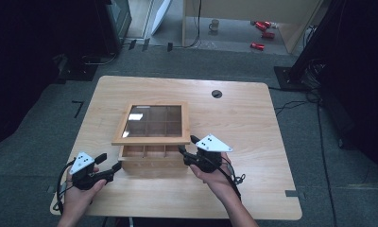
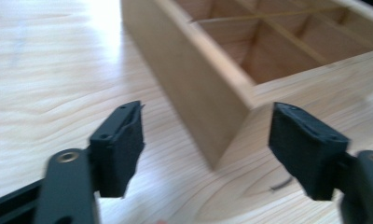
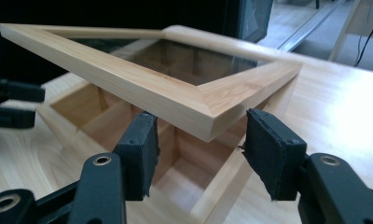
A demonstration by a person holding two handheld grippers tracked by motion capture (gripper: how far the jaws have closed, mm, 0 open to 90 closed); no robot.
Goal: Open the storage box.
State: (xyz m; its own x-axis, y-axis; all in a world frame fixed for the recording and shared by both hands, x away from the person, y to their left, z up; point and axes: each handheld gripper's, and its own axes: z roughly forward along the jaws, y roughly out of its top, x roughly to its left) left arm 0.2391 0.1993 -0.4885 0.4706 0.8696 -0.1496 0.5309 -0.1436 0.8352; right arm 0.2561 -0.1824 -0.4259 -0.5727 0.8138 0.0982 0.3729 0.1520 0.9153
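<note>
The wooden compartment box (image 1: 151, 158) sits mid-surface with its glass lid (image 1: 154, 124) half raised; the right gripper (image 1: 188, 147) and left gripper (image 1: 109, 162) both have wide, empty jaws, so I judge the opening or closing unfinished.

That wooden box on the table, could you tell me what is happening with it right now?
A person works on a wooden box with a glass-paned lid, which is raised. The right gripper, open, sits at the lid's front right corner, its fingers either side of that corner and below it. The left gripper, also open, is at the box's front left corner. The compartments in view look empty.
</note>
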